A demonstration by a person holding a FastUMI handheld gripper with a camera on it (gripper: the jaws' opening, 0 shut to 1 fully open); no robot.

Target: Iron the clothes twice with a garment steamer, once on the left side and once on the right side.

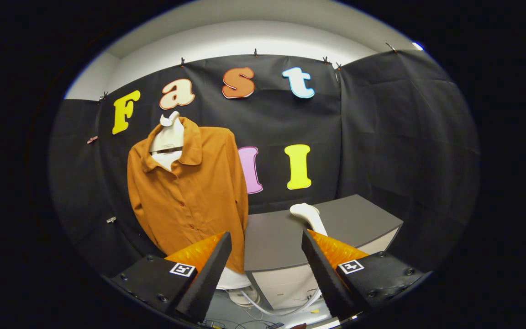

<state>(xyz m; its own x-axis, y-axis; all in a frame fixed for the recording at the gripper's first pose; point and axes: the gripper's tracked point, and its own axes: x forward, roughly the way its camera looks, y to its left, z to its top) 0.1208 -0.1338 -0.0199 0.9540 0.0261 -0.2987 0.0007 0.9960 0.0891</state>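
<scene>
An orange-brown button shirt (190,192) hangs on a white hanger (168,135) against the black booth wall, beyond my left finger. The white steamer head (307,214) lies on a grey cabinet top (281,233), just ahead of my right finger. A white hose (286,310) runs down in front of the cabinet to a white base unit (234,282) on the floor below the shirt. My gripper (266,244) is open, its fingers wide apart with nothing between them. It stands short of the cabinet, apart from the steamer.
The grey cabinet has a white front (286,285) and stands to the right of the shirt. Black cloth walls (404,146) close the booth at the back and right. Cables (249,323) lie on the floor near the base unit.
</scene>
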